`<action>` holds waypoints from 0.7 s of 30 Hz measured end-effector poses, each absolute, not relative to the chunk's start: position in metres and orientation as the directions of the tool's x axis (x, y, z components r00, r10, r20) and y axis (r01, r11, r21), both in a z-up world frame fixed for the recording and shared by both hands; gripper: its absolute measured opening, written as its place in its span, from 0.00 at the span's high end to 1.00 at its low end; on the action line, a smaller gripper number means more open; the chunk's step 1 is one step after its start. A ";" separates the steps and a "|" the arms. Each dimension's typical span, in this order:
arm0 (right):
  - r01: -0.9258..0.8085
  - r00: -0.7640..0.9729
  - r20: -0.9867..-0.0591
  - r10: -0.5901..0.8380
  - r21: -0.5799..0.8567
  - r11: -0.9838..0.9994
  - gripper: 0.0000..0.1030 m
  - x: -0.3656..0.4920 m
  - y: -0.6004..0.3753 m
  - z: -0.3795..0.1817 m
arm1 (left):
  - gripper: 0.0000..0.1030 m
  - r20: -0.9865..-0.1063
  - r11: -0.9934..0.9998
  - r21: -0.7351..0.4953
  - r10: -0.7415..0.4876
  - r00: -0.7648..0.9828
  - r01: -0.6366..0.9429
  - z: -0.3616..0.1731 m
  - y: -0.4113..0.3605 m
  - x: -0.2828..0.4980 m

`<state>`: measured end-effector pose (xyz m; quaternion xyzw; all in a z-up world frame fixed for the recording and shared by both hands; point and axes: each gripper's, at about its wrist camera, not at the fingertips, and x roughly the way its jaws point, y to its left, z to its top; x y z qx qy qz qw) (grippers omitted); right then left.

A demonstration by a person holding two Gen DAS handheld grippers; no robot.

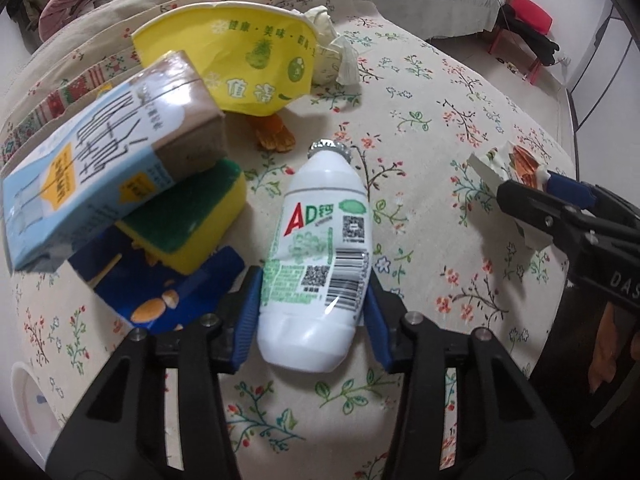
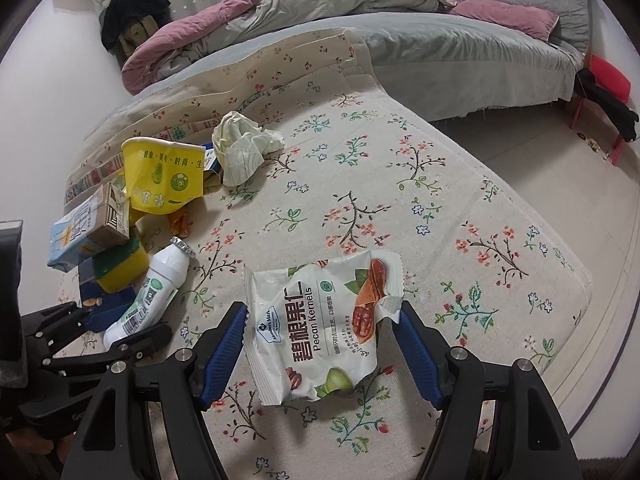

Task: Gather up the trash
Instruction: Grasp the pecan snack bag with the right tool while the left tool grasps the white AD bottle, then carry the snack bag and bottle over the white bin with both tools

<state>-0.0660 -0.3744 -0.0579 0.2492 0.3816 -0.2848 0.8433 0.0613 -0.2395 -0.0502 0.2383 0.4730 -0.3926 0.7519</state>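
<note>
A white AD drink bottle (image 1: 316,256) lies on the floral cloth, its base between the blue pads of my left gripper (image 1: 312,312). The pads touch its sides, so the gripper is shut on it. The bottle also shows in the right wrist view (image 2: 150,298). A white pecan kernels packet (image 2: 320,328) lies flat between the fingers of my right gripper (image 2: 320,354), which is open around it with gaps on both sides. The right gripper also shows in the left wrist view (image 1: 560,200) at the packet (image 1: 508,168).
A pile lies at the left: a crushed yellow paper cup (image 1: 240,60), a blue milk carton (image 1: 100,168), a yellow-green sponge (image 1: 188,220), a blue snack wrapper (image 1: 160,296) and crumpled tissue (image 2: 244,146). A bed with quilts (image 2: 320,20) stands behind. A white round object (image 1: 24,408) lies low left.
</note>
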 end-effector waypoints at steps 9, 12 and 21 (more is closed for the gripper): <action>0.646 0.568 -0.770 -0.292 0.197 0.737 0.27 -0.065 -0.364 -0.049 | 0.56 -0.860 0.610 -0.094 -0.448 0.245 0.787 -0.029 -0.210 0.054; 0.627 0.578 -0.765 -0.284 0.193 0.755 0.27 -0.061 -0.355 -0.046 | 0.56 -0.844 0.633 -0.125 -0.472 0.253 0.764 -0.019 -0.191 0.051; 0.528 0.620 -0.753 -0.220 0.194 0.827 0.27 -0.035 -0.313 -0.034 | 0.56 -0.806 0.750 -0.183 -0.485 0.339 0.636 -0.002 -0.127 0.051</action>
